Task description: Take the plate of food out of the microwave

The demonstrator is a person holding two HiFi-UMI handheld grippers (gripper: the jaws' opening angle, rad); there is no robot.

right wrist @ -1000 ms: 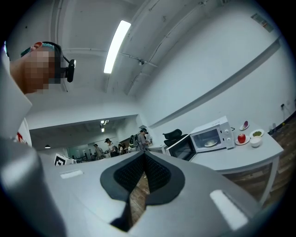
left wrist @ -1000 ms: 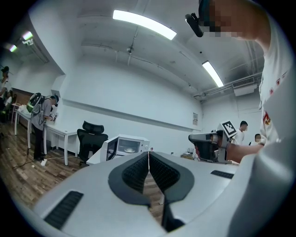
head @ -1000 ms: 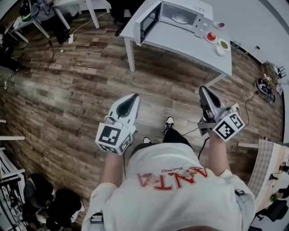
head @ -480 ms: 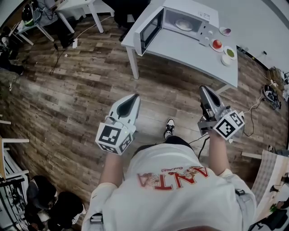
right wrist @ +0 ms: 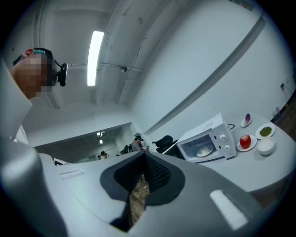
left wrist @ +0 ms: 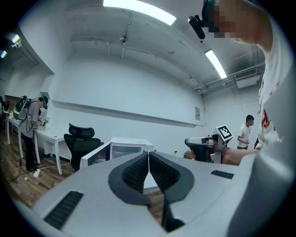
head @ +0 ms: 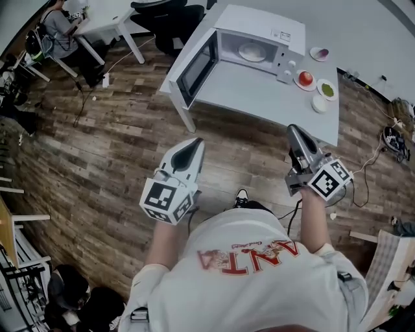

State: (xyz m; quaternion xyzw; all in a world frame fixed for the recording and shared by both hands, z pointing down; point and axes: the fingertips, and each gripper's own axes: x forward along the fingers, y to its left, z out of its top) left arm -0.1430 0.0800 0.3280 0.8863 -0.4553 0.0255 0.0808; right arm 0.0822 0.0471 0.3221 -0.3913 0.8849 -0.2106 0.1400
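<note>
The white microwave stands on a white table with its door swung open to the left. Inside lies a white plate of food, which also shows in the right gripper view as the plate. My left gripper and right gripper hang over the wooden floor, short of the table's near edge and both pointing at it. Both are shut and hold nothing. The left gripper view shows its jaws pressed together, with the microwave beyond them.
Right of the microwave sit a plate with a red fruit, a green-filled dish, a white bowl and a small pinkish dish. A black chair stands behind the table. A person sits at a far-left desk.
The table and microwave have come closer and lower in the head view. Both grippers have kept their pose and stayed shut.
</note>
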